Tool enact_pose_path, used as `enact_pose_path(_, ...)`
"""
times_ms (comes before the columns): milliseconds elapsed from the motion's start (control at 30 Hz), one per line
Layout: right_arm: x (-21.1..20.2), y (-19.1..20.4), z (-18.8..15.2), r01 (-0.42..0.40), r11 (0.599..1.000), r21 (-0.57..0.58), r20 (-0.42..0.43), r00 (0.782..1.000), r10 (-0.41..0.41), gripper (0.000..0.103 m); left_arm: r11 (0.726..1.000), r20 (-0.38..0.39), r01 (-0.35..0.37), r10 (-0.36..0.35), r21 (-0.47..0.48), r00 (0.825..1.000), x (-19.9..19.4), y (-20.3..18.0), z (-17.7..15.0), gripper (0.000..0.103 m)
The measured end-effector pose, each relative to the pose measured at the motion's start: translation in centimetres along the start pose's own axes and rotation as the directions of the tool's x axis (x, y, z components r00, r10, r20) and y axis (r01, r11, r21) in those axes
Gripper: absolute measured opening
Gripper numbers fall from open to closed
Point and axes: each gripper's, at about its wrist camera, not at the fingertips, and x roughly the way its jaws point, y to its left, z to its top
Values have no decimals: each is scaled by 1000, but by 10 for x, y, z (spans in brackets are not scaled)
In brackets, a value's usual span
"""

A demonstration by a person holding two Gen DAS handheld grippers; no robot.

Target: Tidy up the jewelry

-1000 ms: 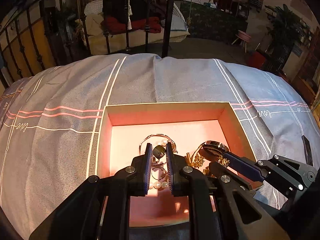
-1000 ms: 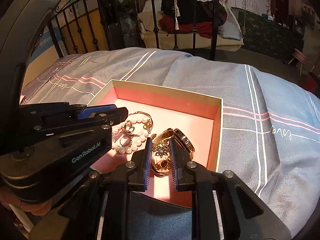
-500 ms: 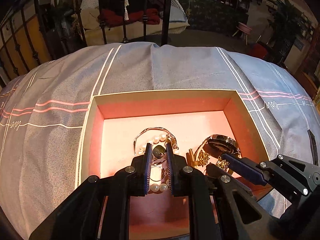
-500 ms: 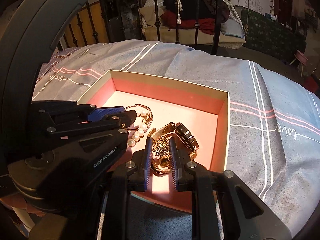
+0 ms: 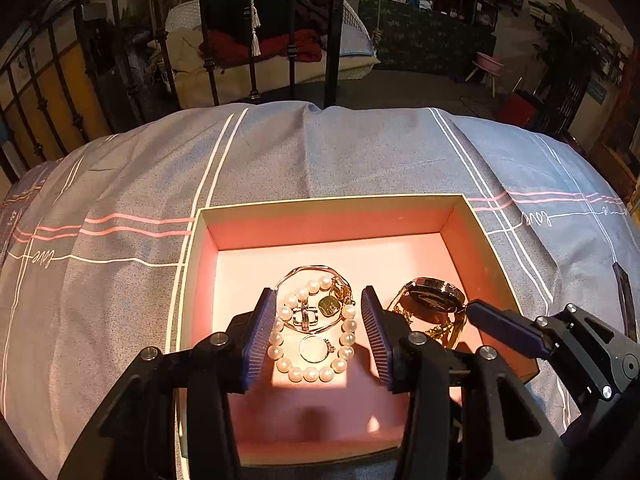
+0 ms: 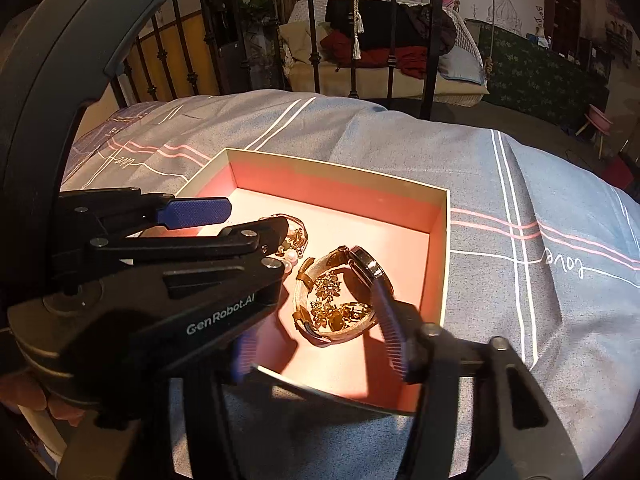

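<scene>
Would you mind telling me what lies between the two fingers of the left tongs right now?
In the left wrist view, the open left tongs straddle the pearl bracelet in the box; inside its loop lie a ring and pendants.

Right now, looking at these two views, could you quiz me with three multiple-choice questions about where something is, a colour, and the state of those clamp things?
1. Where does the pearl bracelet lie?
A. inside the box
B. on the bedspread
C. on the floor

2. What colour is the box's inside?
A. green
B. pink
C. black

3. How does the left hand-held gripper stand?
A. shut on the watch
B. shut on a ring
C. open, holding nothing

Answers: 1 A, the pearls rest on the box floor, within its walls. 2 B, floor and inner walls look pink. 3 C, its blue fingers stand apart on either side of the bracelet.
</scene>
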Motion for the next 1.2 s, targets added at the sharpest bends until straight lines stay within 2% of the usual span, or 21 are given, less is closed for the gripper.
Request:
enact_pose_path(33,-5,2,-1,5,1000,-3,11,1000,-5,71,1000,7,-3,3,3,1000,-5,0,0,53)
enact_pose_path(100,-14,6,-5,-14,1000,-11,23,1000,14,97,1000,26,-8,8,4,1000,-17,0,-3,71)
enact_pose_path(133,-19,7,-9,-31,999,-17,30,999,31,97,1000,47,6,-6,3,999,-27,0,-5,76)
enact_pose_path(167,-24,9,-14,-32,999,-25,38,999,33,97,1000,71,21,-21,4,997,-39,1,-9,89)
enact_pose_path(267,-41,16,-36,6,998,-55,82,997,-2,97,999,169,34,-32,-5,985,-77,4,-26,96)
enact_pose_path(333,-56,16,-51,45,998,-44,135,990,-39,97,999,230,47,-42,-18,972,-98,6,-41,96)
enact_pose_path(400,-77,13,-63,96,995,-9,215,972,-92,97,998,286,54,-46,-19,957,-115,8,-57,96)
enact_pose_path(500,-111,8,-77,188,981,55,342,919,-195,97,999,366,37,-29,-15,930,-135,8,-82,96)
enact_pose_path(567,-128,4,-84,230,969,94,394,885,-249,97,1000,408,12,-8,-8,913,-146,9,-94,96)
enact_pose_path(700,-154,-6,-92,213,961,174,471,840,-271,97,1000,454,-30,26,1,890,-159,8,-109,96)
enact_pose_path(767,-163,-8,-92,204,959,197,492,826,-276,97,999,467,-38,34,-2,883,-164,8,-112,96)
enact_pose_path(933,-172,-4,-91,197,962,188,503,822,-267,97,1000,497,-20,16,3,868,-173,10,-115,96)
enact_pose_path(1200,-174,0,-88,168,972,166,503,833,-230,97,1000,499,3,6,-18,866,-178,14,-120,96)
